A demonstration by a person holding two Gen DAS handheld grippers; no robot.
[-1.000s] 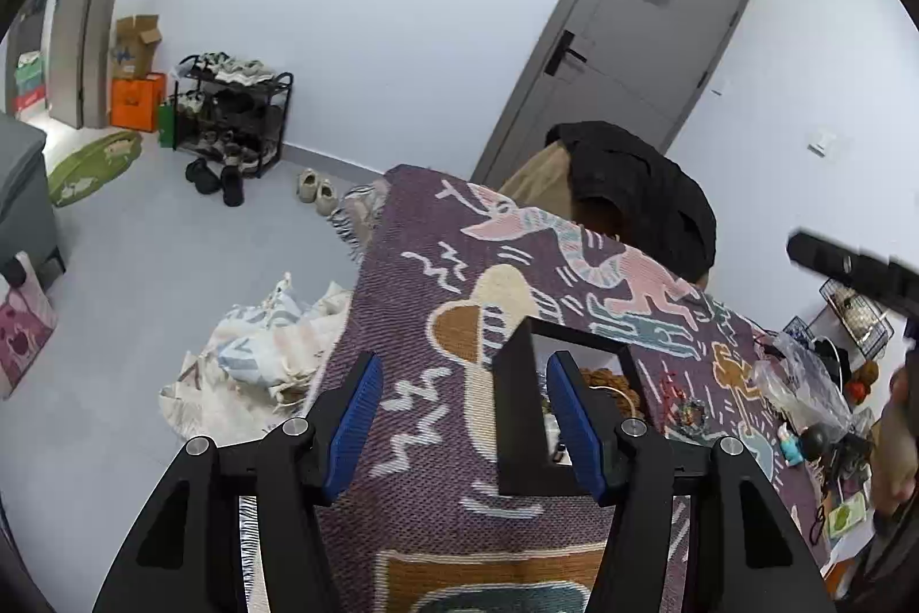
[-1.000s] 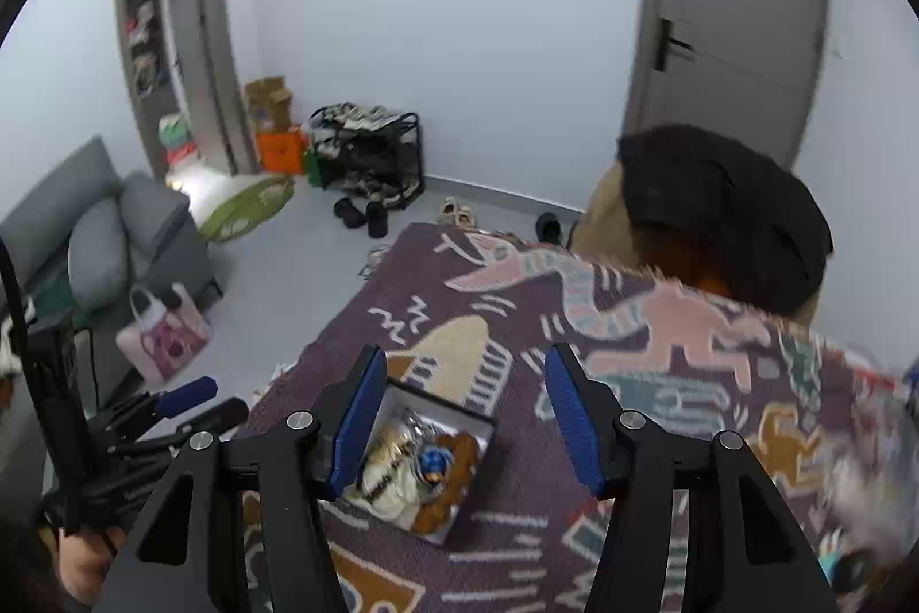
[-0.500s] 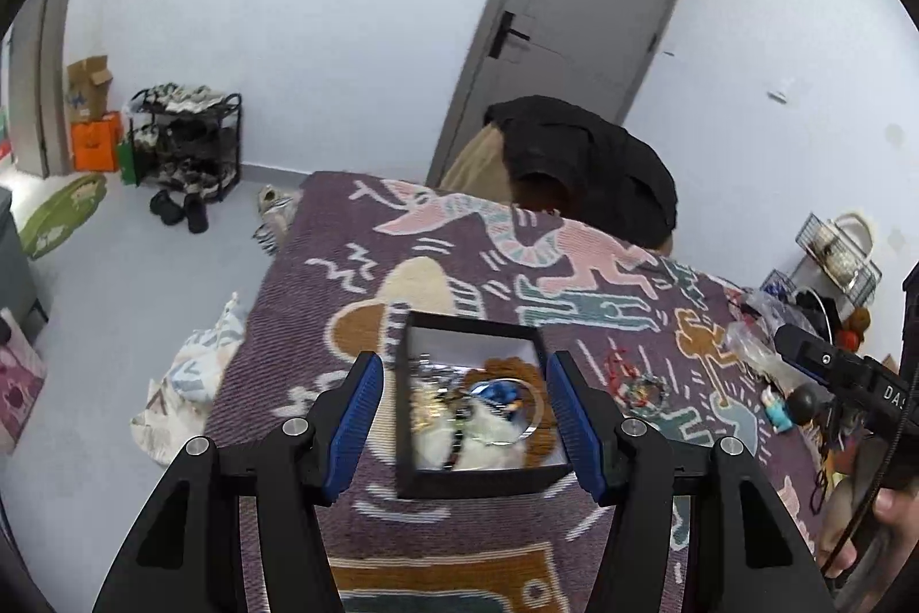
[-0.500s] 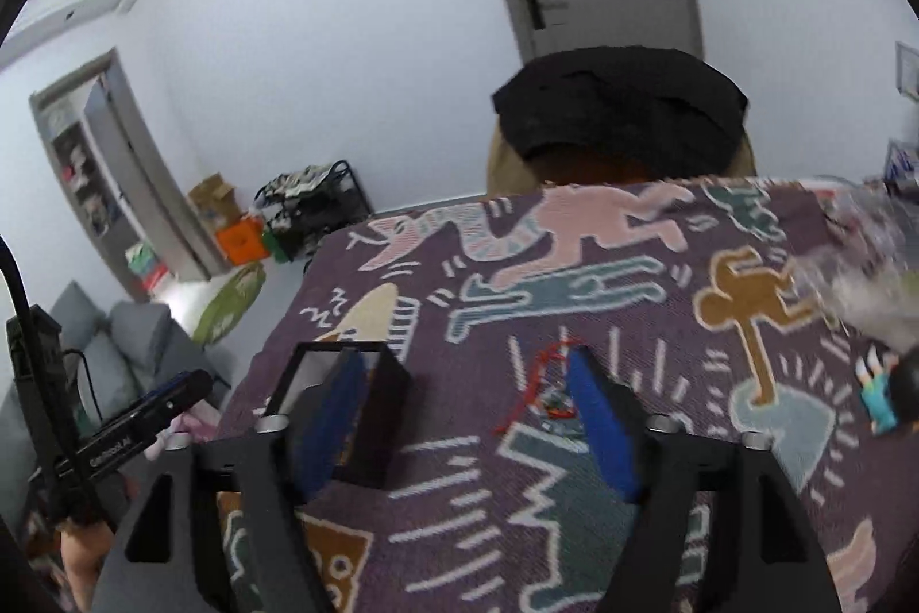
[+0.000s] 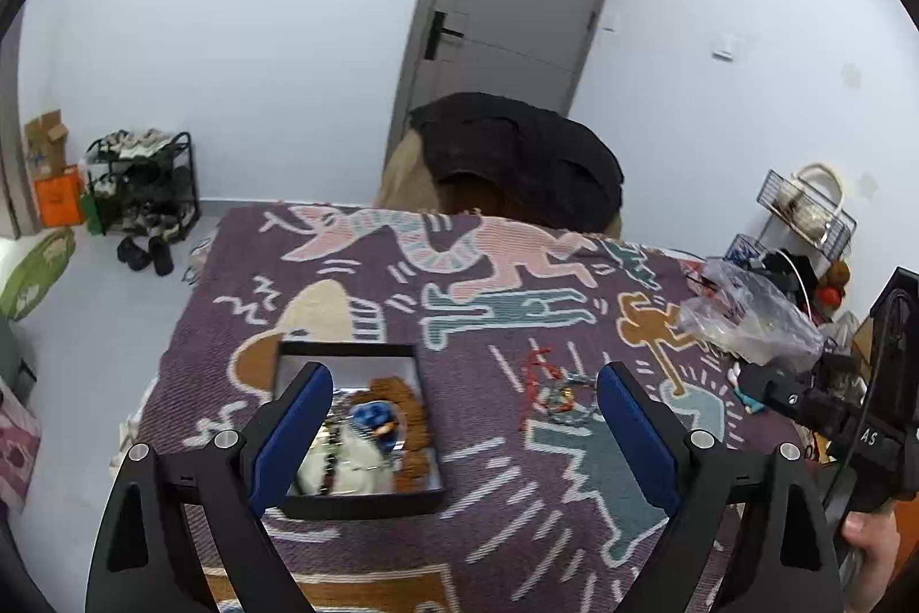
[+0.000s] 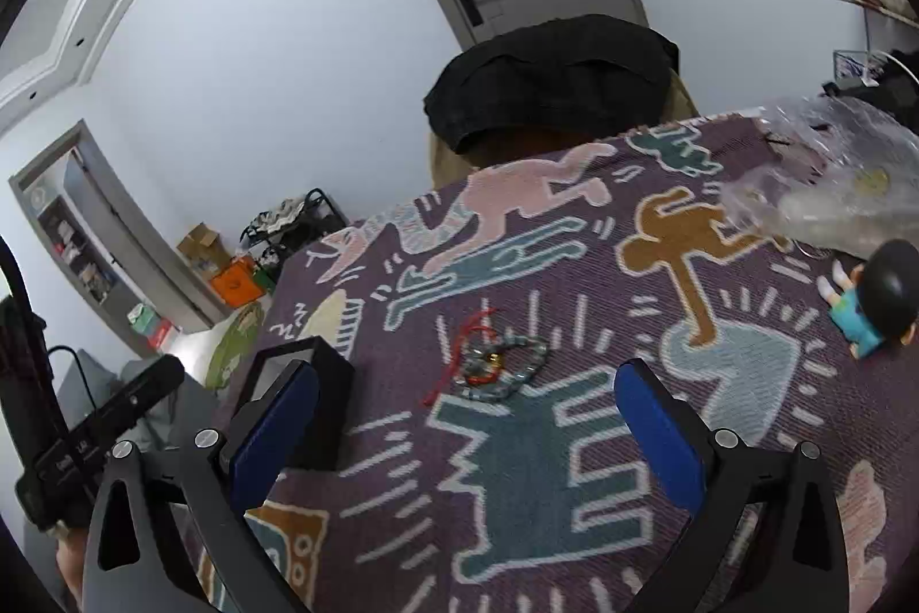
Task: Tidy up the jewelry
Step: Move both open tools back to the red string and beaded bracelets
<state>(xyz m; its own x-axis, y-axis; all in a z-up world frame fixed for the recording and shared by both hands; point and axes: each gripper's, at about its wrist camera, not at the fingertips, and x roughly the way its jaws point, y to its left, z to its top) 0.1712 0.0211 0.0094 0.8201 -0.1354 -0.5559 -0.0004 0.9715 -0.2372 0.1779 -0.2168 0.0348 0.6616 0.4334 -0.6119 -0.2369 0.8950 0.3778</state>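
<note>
A black open jewelry box [image 5: 356, 495] with several pieces inside sits on the patterned purple cloth [image 5: 488, 268], by my left gripper's left finger. Loose jewelry [image 5: 554, 392], a red cord and beaded bracelets, lies to its right on the cloth. My left gripper [image 5: 465, 432] is open and empty above the cloth. In the right wrist view the loose jewelry [image 6: 494, 363] lies ahead of my open, empty right gripper [image 6: 465, 432], and the box [image 6: 321, 371] stands at the left.
A clear plastic bag [image 6: 833, 188] and a small figurine [image 6: 879, 303] lie at the cloth's right side. A chair with a black garment [image 5: 517, 165] stands behind the table. A wire rack [image 5: 804, 205] is at the far right.
Both grippers have swung right and opened wider. The left view now takes in the box and the loose jewelry. The right view has moved from the box to the loose jewelry.
</note>
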